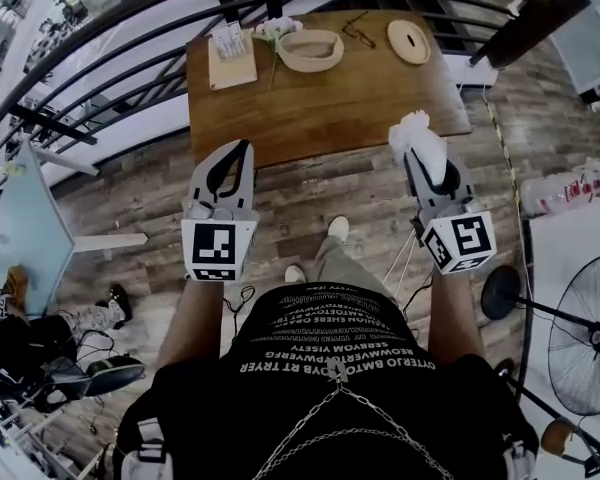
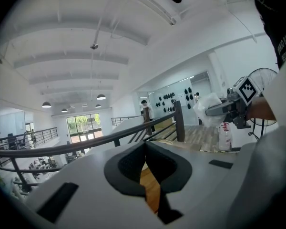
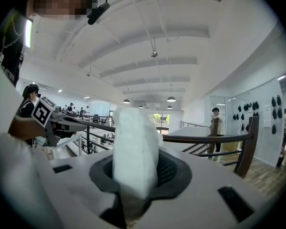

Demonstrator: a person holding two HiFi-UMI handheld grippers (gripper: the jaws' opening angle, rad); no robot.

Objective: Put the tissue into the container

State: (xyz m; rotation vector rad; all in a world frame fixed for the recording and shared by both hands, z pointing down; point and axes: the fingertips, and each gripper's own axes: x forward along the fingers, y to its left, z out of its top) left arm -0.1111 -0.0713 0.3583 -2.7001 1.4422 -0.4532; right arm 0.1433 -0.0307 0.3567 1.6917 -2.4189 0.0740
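Note:
A white tissue (image 1: 421,140) (image 3: 135,147) stands up between the jaws of my right gripper (image 1: 416,154) (image 3: 136,163), which is shut on it. The gripper hangs over the near right edge of the wooden table (image 1: 330,108). An oval wooden container (image 1: 311,50) sits open at the table's far middle, well beyond both grippers. My left gripper (image 1: 243,149) (image 2: 145,147) hovers at the table's near left edge, its curved jaws meeting at the tips with nothing held. In the left gripper view the right gripper (image 2: 220,109) shows with the tissue (image 2: 206,108).
On the table lie a round wooden lid (image 1: 408,41) at the far right, glasses (image 1: 358,34), a tissue pack on a board (image 1: 230,52) and a flower (image 1: 276,30). A dark railing (image 1: 130,28) curves behind the table. A fan (image 1: 585,343) stands at the right.

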